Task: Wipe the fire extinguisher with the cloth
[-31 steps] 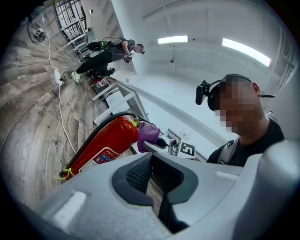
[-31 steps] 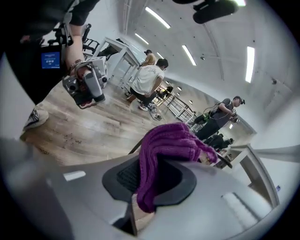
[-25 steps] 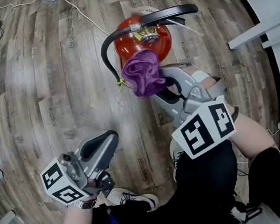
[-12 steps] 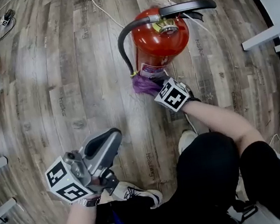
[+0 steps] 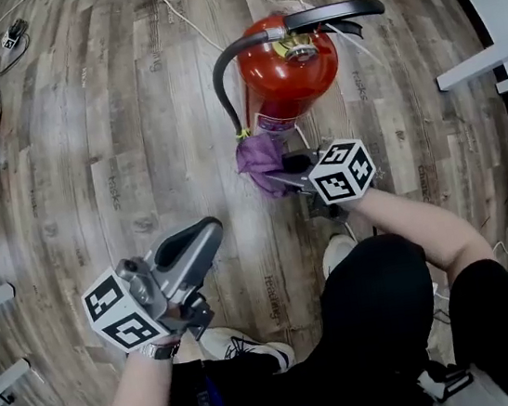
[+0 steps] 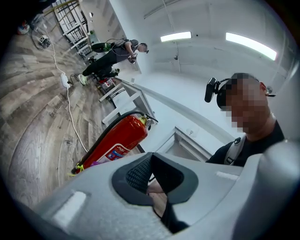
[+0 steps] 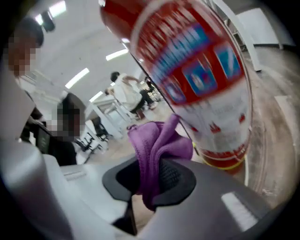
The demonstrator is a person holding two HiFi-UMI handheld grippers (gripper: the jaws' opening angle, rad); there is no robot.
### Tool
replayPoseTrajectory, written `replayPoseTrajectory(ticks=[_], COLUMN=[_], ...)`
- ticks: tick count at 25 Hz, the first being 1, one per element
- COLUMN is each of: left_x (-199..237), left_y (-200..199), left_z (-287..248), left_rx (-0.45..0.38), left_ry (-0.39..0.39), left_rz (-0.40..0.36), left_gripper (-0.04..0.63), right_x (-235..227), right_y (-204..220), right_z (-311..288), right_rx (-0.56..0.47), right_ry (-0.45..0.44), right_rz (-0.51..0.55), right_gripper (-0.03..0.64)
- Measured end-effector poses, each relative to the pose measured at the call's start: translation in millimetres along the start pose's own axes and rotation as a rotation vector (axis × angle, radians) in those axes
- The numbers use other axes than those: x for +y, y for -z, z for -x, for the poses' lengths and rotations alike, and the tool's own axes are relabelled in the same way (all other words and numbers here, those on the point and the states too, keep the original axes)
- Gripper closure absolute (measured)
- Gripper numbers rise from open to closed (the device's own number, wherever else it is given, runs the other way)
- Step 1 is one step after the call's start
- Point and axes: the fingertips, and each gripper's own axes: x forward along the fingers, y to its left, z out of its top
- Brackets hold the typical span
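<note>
A red fire extinguisher (image 5: 286,66) stands upright on the wooden floor, with a black hose (image 5: 221,80) down its left side and a black handle (image 5: 332,14) on top. My right gripper (image 5: 279,177) is shut on a purple cloth (image 5: 259,154), which lies against the low part of the cylinder near the hose end. In the right gripper view the cloth (image 7: 157,140) bunches out of the right gripper (image 7: 150,183) beside the labelled body (image 7: 197,70). My left gripper (image 5: 191,253) hangs shut and empty at the lower left, apart from the extinguisher (image 6: 117,143).
A white cable (image 5: 176,16) runs across the floor behind the extinguisher. White furniture legs (image 5: 487,61) stand at the right. My shoe (image 5: 246,344) is below the left gripper. People (image 6: 117,51) stand far off by racks.
My right gripper has gone down with the cloth from the extinguisher's top to its lower body and has rolled over. The left gripper has stayed in place.
</note>
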Motion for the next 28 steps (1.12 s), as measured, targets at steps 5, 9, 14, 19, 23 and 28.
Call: replayPoseTrajectory(ticks=[5, 9, 14, 19, 23, 28], left_x=[16, -4, -27, -27, -30, -13], left_y=[-15, -27, -61, -73, -91, -140], left_z=[-1, -16, -38, -64, -74, -75], left_rx=[-0.032, -0.122, -0.218, -0.134, -0.136, -0.104], left_ry=[-0.017, 0.123, 0.228, 0.294, 0.356, 0.357], left_rz=[0.035, 0.157, 0.132, 0.114, 0.087, 0.042], left_gripper=[0.476, 0.387, 0.296, 0.303, 0.505, 0.514], right_x=[121, 178, 193, 207, 195, 194], right_y=[-117, -176, -182, -178, -187, -217], right_z=[87, 127, 108, 93, 101, 148], right_rx=[-0.28, -0.39, -0.282, -0.203, -0.205, -0.376], right_ry=[-0.374, -0.569, -0.474, -0.358, -0.238, -0.019], right_rz=[0.083, 0.071, 0.179, 0.331, 0.272, 0.29], right_gripper=[0.557, 0.557, 0.555, 0.554, 0.51, 0.477])
